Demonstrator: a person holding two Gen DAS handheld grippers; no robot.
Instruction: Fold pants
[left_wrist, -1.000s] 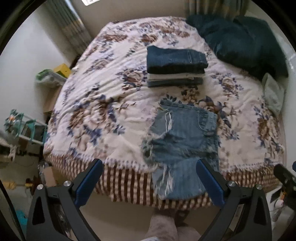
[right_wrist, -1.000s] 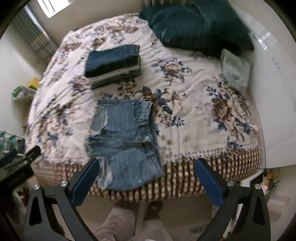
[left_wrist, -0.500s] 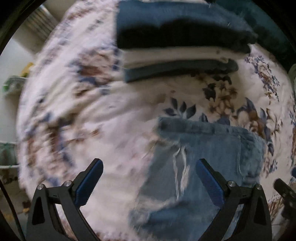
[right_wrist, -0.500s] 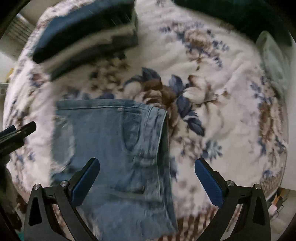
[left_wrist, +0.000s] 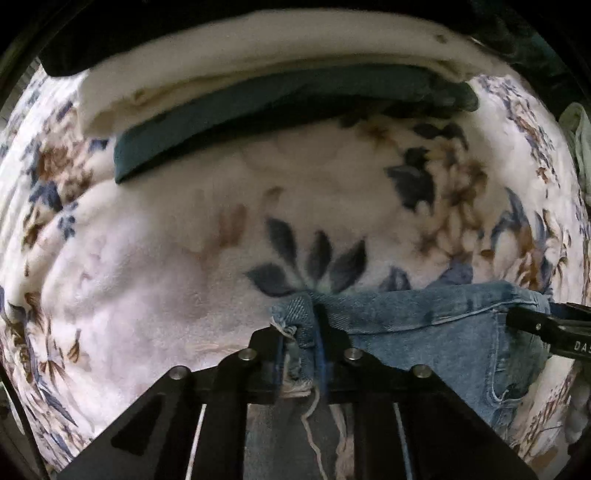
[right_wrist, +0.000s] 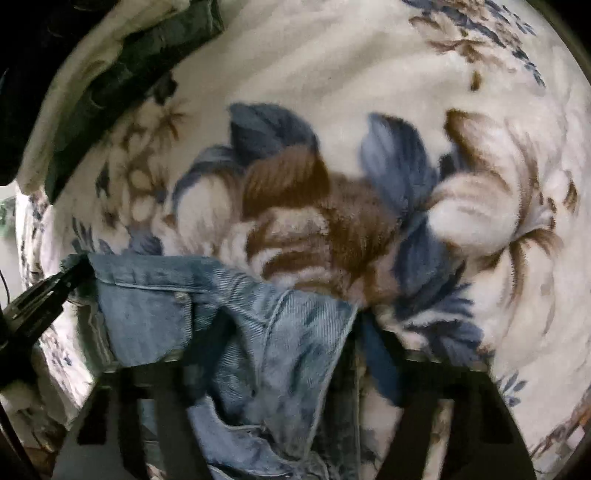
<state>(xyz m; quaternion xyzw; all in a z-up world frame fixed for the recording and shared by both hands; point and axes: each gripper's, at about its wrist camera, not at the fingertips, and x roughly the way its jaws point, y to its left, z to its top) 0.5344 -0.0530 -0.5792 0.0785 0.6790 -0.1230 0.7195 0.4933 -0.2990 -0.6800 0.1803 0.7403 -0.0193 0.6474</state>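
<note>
Light blue frayed denim shorts (left_wrist: 436, 332) lie on the floral blanket (left_wrist: 155, 288). My left gripper (left_wrist: 301, 332) is shut on the shorts' far left corner, with loose threads hanging between its fingers. My right gripper (right_wrist: 291, 325) is closed on the far right waistband corner of the shorts (right_wrist: 147, 306), which bunches up between its fingers. The right gripper's tip shows at the right edge of the left wrist view (left_wrist: 546, 328), and the left gripper's tip shows at the left of the right wrist view (right_wrist: 48, 291).
A stack of folded clothes (left_wrist: 280, 99), dark blue and white, sits on the blanket just beyond the shorts; it also shows in the right wrist view (right_wrist: 122, 62). A pale green cloth (left_wrist: 580, 144) lies at the far right.
Both grippers have moved down onto the bed and forward to the far edge of the shorts. Both were open before and have now closed on the shorts' far corners.
</note>
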